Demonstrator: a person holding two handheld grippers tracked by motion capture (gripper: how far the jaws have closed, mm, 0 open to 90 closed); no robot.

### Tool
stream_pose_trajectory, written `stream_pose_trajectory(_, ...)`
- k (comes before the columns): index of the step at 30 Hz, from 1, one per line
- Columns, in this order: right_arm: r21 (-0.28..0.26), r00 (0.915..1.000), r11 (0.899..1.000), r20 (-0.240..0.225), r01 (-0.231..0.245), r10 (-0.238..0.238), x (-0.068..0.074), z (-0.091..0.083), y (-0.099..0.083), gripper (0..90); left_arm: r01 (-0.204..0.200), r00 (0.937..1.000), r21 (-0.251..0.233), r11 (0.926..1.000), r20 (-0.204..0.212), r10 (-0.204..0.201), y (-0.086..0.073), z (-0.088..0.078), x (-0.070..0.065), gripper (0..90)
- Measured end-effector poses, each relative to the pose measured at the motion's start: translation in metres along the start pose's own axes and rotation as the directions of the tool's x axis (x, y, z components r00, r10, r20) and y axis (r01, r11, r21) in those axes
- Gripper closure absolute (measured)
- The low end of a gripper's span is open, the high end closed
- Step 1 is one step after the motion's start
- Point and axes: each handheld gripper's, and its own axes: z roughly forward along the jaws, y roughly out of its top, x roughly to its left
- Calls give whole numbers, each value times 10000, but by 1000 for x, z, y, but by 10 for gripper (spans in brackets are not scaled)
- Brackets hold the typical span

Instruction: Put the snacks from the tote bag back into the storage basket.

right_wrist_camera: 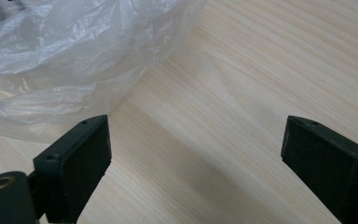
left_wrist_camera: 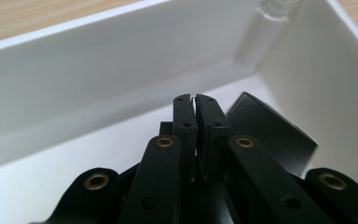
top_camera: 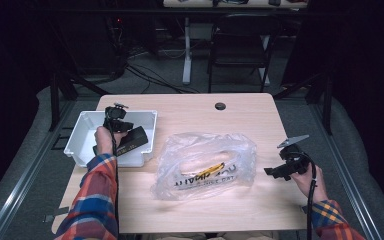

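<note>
Both grippers are ours: the left gripper (left_wrist_camera: 196,100) sits clenched with nothing between its jaws inside the white bin (left_wrist_camera: 98,65), a black object (left_wrist_camera: 270,130) just beside it. Our right gripper (right_wrist_camera: 196,149) hangs spread wide over the table (right_wrist_camera: 261,70), the clear plastic bag (right_wrist_camera: 65,56) just ahead.

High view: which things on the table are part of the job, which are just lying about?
In the job:
- white tray, left hand-held gripper inside it, jaws shut
- black flat object in the tray
- clear plastic bag, right hand-held gripper open beside it

Lying about:
- black folding chair behind the table
- floor cables
</note>
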Motion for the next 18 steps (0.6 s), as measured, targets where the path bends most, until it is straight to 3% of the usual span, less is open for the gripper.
stream_pose_trajectory(6, -2, 10000, 10000, 6, -6, 6, 0, 0, 0, 79, -139, 9996, 424, 9990, 243, 129, 0, 6, -4, 869)
stream_pose_trajectory(15, 5, 10000, 10000, 2, 5, -5, 0, 0, 0, 79, -691, 9956, 732, 9949, 691, 640, -5, 3, -10, 865)
stream_pose_trajectory(18, 22, 10000, 10000, 44, 20, -20, 0, 0, 0, 79, -685, 9941, 790, 9945, 897, 613, -9, 2, -9, 865)
